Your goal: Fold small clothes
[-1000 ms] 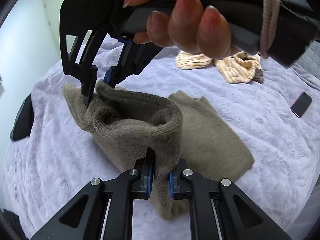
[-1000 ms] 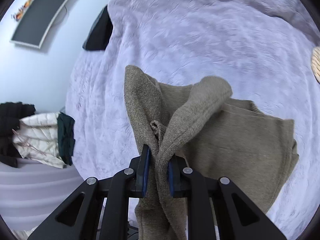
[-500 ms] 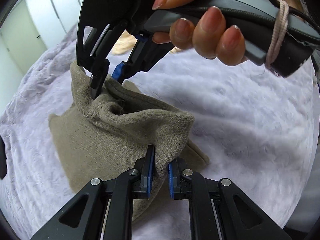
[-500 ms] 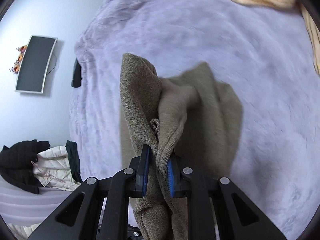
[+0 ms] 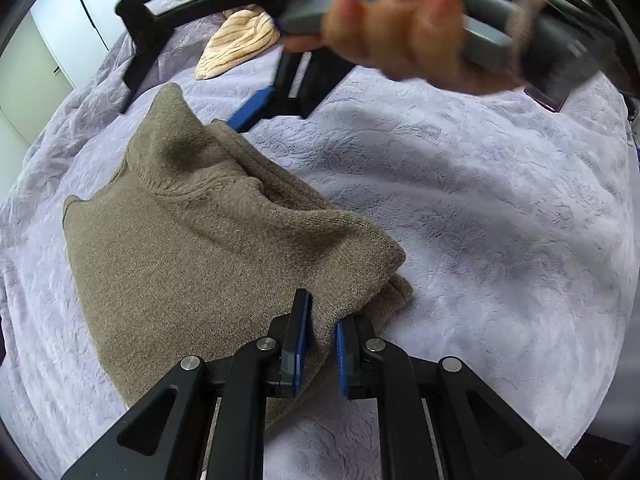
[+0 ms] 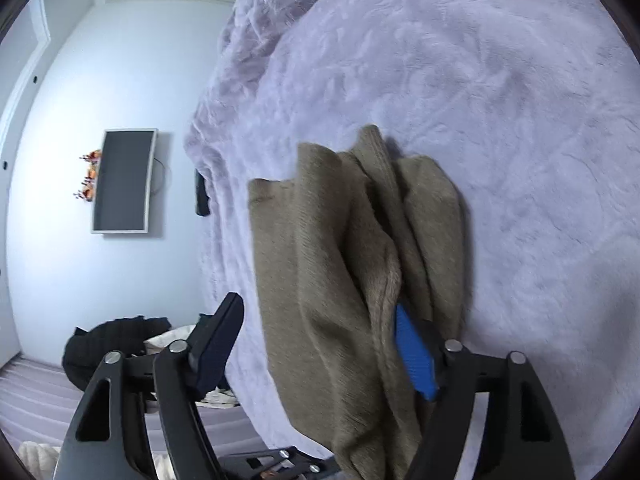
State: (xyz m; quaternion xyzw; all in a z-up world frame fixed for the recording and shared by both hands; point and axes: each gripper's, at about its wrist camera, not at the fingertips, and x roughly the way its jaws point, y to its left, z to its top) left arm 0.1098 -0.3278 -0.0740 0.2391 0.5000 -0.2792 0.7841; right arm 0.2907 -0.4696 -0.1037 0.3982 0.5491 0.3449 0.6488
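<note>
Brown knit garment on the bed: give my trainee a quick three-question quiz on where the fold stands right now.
1. True or false: the left gripper is clamped on the brown knit garment.
2. The right gripper is: A) clamped on the garment; B) opening, with garment cloth between its fingers; C) holding the striped cloth.
3. Fill in: the garment lies on a ____ blanket.

Key
1. True: its blue pads pinch a fold of the knit.
2. B: the fingers stand wide apart and the cloth hangs loose between them.
3. Lilac. The striped cloth lies apart, farther back on the bed.
</note>
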